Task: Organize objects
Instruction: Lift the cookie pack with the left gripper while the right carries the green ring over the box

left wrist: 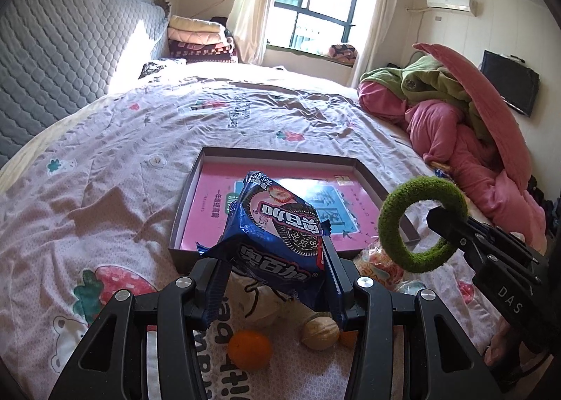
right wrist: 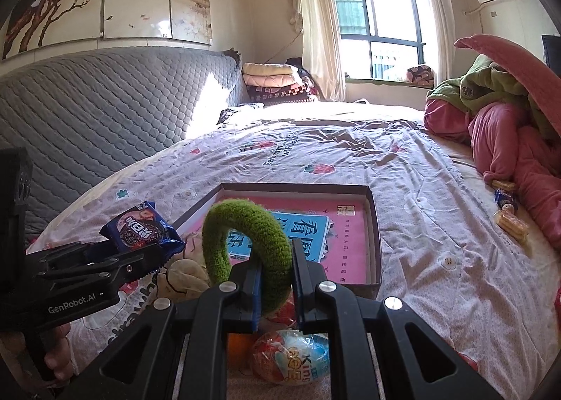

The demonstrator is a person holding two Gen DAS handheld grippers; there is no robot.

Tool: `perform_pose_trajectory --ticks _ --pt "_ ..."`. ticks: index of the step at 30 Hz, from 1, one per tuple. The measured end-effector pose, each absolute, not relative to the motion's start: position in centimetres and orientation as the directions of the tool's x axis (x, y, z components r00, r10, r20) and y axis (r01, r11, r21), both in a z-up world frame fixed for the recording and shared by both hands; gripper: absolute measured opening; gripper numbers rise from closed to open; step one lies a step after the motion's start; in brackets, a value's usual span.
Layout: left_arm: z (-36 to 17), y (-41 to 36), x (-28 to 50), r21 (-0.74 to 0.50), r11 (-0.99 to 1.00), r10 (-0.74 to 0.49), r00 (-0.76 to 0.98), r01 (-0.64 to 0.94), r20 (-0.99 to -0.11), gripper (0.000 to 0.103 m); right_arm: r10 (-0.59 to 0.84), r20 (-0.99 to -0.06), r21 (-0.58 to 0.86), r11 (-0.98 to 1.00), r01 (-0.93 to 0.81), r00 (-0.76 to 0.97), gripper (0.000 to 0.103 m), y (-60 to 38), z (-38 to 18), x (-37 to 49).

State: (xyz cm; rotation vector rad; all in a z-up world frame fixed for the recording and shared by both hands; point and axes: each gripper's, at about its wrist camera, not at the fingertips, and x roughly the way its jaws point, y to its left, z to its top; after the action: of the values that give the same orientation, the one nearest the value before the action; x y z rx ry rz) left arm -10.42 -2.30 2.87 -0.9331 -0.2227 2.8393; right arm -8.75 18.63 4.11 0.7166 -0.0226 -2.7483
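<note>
On the bed lies 1 shallow cardboard box with a pink printed floor. There are 2 grippers, 1 per hand: the left gripper carries 1 blue cookie packet, and the right gripper carries 1 green fuzzy ring. Near the bed's near edge sit 1 whole orange, with the rim of what may be a 2nd beside 1 walnut, and 1 foil-wrapped chocolate egg. Toward the bed's right edge lie 2 yellowish wrapped snack cakes and 1 small blue packet. At the head end, 1 stack of folded blankets.
</note>
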Motion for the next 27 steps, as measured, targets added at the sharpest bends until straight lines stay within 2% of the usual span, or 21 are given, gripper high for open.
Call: perform_pose_trajectory --ticks 27 --pt "4.3 -4.5 -16.6 -0.178 -0.983 0.136 -0.823 -0.043 -0.552 0.050 -0.249 -0.450 0.033 -0.964 0.262 -0.858 0.015 19.0 5.1 -13.9"
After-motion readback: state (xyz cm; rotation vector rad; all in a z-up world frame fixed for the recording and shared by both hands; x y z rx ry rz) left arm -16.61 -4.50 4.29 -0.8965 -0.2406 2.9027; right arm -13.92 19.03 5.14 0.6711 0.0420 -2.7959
